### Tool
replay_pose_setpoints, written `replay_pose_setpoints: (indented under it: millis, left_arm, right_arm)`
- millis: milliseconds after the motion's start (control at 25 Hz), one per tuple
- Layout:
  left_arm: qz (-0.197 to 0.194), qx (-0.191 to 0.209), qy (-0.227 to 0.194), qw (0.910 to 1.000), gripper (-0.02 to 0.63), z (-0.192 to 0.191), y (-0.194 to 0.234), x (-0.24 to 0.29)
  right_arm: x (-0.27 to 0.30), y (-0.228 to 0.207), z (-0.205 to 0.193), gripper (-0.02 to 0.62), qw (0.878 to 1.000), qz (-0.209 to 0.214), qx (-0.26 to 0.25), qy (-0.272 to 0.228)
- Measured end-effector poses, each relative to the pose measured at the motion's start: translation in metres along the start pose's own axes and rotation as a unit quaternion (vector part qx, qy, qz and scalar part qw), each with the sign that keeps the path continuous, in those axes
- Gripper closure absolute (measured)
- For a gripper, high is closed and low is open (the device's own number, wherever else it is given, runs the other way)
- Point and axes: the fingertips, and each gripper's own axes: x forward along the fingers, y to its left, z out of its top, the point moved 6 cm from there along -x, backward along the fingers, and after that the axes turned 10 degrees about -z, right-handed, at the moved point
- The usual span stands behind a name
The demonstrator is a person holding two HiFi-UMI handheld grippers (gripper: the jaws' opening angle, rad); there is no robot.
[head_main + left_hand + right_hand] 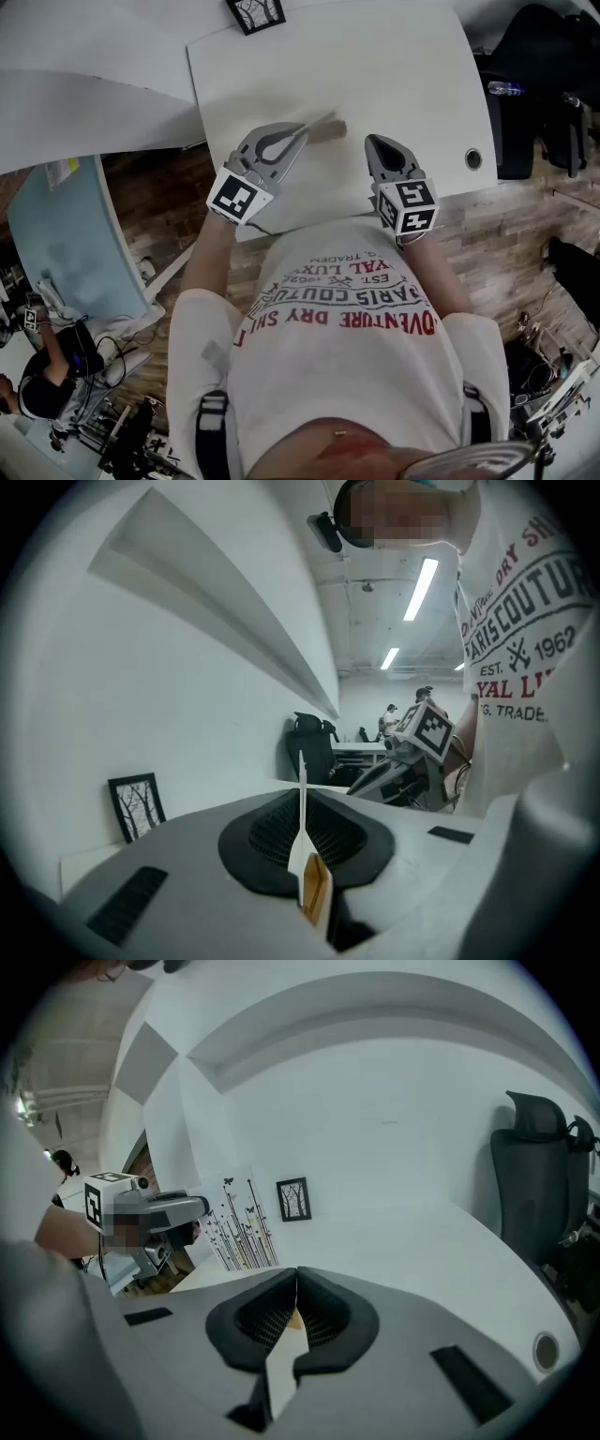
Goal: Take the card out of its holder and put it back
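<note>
two claws (302, 131) (371, 142), one card (302, 803), holder (316, 890), frame (255, 13)

Long white ceiling strip lights (422, 585) are lighting everything evenly, and shadows are coming out soft. Flat white tabletop (375, 75) is nearly clipping in the head view. Both gripper views are bowing hard, with corners vignetting to black. Thin white card (302, 789) is reading crisp; near jaw plastic is blurring.

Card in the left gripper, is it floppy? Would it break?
The card is probably fairly stiff: it stands straight from the left gripper without drooping. Likely light, since it looks very thin edge-on. It could crease if squeezed hard.
</note>
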Motion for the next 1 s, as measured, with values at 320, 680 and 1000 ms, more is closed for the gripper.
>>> replay_pose_setpoints:
  millis: [320, 680, 1000]
  left_arm:
    - [-0.078, 0.012, 0.014, 0.9968, 0.569, -0.005, 0.004, 0.018]
    - [-0.155, 0.036, 0.037, 0.9866, 0.569, -0.016, 0.011, 0.025]
    - [-0.162, 0.003, 0.025, 0.9865, 0.569, -0.028, 0.015, 0.029]
  right_arm:
    - [-0.008, -0.011, -0.023, 0.571, 0.999, -0.031, 0.026, 0.016]
    - [-0.009, -0.006, -0.039, 0.571, 0.997, -0.048, 0.043, 0.032]
    - [-0.005, -0.003, -0.042, 0.570, 0.998, -0.048, 0.042, 0.030]
